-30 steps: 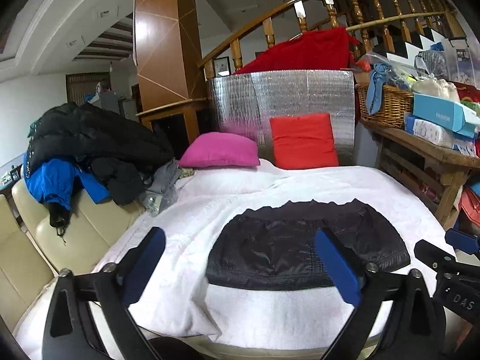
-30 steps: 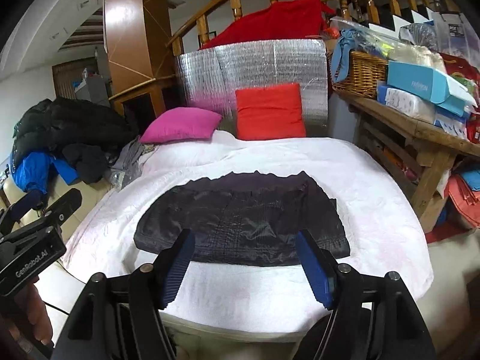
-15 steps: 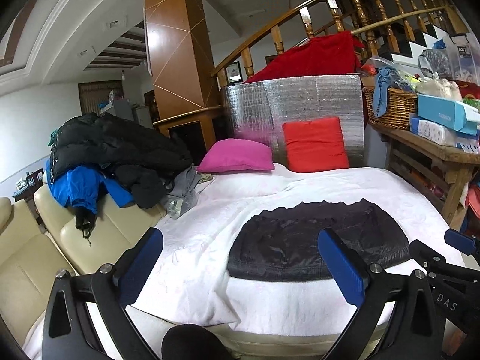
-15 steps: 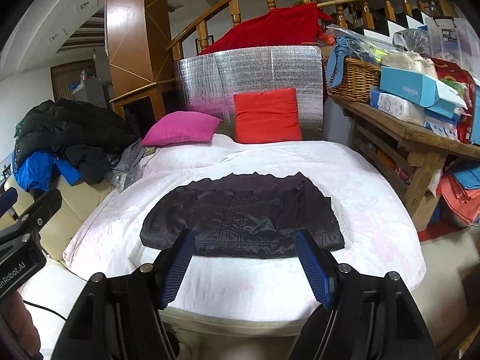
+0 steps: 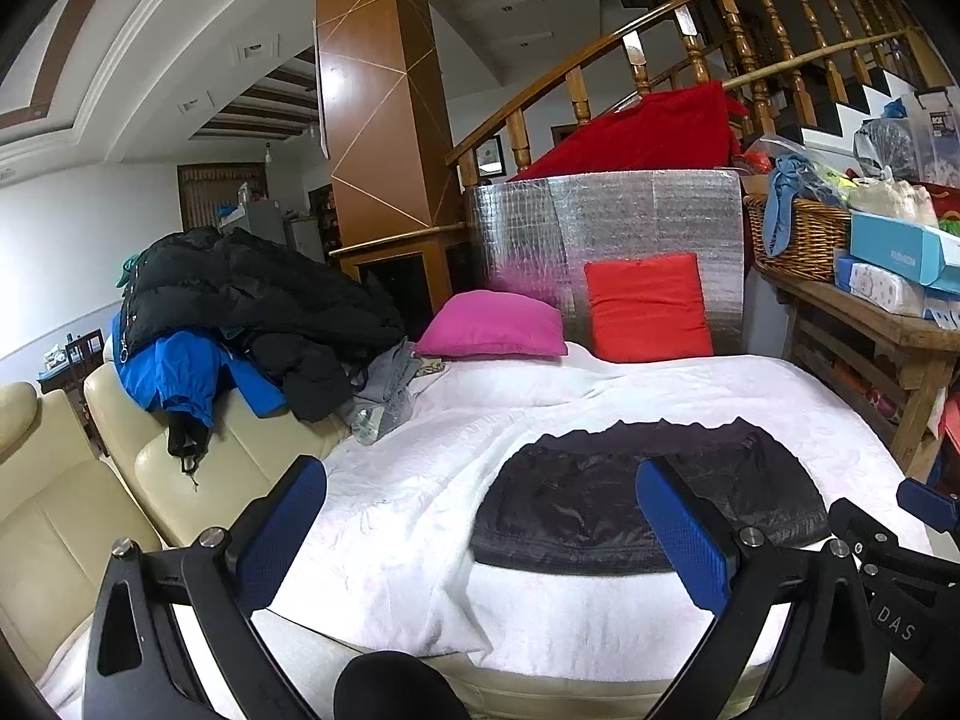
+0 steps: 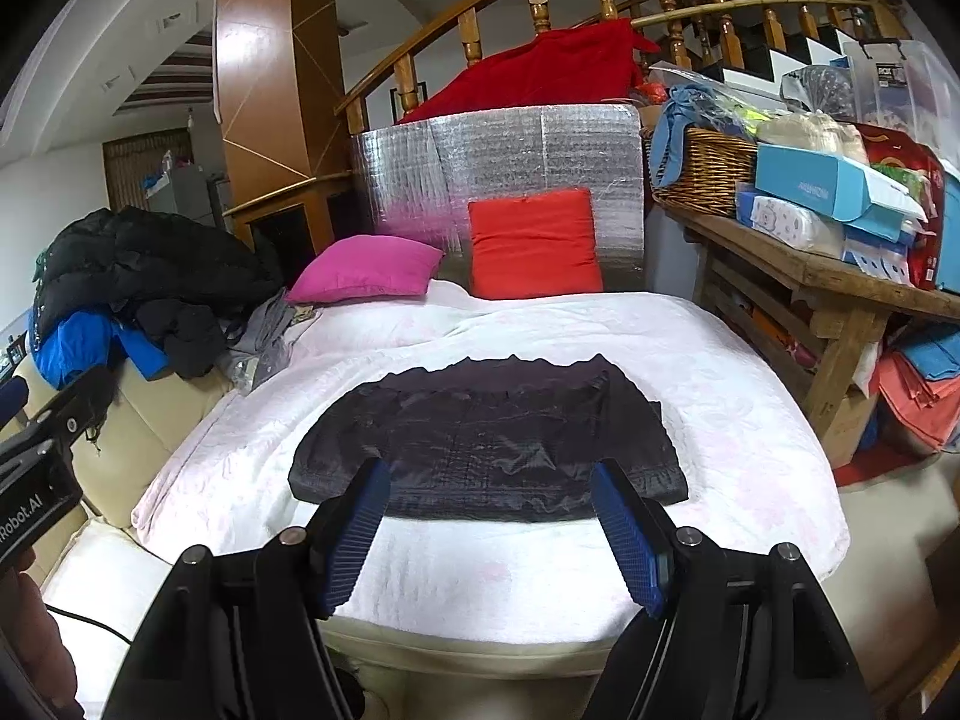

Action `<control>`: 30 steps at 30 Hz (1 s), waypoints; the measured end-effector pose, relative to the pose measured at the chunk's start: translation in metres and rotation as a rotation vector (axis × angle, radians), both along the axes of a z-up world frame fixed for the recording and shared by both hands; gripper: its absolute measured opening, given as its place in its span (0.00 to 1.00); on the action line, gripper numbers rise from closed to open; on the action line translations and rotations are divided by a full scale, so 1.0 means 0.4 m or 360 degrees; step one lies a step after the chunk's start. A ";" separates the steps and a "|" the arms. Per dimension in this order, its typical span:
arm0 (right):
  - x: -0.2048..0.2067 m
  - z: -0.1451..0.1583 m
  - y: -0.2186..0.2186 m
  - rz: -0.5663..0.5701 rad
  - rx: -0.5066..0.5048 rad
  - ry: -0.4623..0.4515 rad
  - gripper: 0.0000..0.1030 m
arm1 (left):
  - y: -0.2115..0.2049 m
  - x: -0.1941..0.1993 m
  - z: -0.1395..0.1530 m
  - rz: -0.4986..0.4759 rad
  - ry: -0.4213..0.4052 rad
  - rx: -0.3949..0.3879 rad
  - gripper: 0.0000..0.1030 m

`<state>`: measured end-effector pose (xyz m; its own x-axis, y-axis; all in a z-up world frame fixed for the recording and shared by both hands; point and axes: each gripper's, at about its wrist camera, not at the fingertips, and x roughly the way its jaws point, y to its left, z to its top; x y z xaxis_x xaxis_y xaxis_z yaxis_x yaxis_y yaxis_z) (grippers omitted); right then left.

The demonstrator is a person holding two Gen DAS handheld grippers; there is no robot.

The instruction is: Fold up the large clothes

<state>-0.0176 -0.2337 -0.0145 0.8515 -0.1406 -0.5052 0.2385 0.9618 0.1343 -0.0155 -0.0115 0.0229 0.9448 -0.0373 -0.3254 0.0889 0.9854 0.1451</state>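
A black shiny jacket (image 6: 489,432) lies folded flat into a wide bundle on the white bedcover (image 6: 690,354); it also shows in the left wrist view (image 5: 606,492). My right gripper (image 6: 492,522) is open and empty, held back from the near edge of the bed, short of the jacket. My left gripper (image 5: 480,522) is open and empty, off to the jacket's left and back from the bed. The right gripper's body (image 5: 900,546) shows at the right edge of the left wrist view.
A heap of black, blue and grey clothes (image 5: 240,318) lies on the cream sofa (image 5: 72,516) at the left. A pink pillow (image 6: 366,270) and a red pillow (image 6: 534,246) lean at the bed's head. A cluttered wooden table (image 6: 840,282) stands at the right.
Both grippers have drawn back from the bed and away from the jacket, which now looks smaller. The left view has swung left toward the sofa. Both stay open.
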 end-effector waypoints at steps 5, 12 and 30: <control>0.005 -0.007 0.000 0.0002 0.0009 0.0009 0.71 | 0.000 0.003 -0.004 -0.0006 0.0014 -0.0003 1.00; 0.006 -0.009 -0.004 0.0002 0.0025 0.0005 0.71 | 0.005 0.005 -0.007 -0.0001 0.0020 -0.0014 1.00; 0.010 -0.014 0.002 -0.0023 0.0050 0.0004 0.71 | 0.015 0.011 -0.017 0.0004 0.0039 -0.0030 1.00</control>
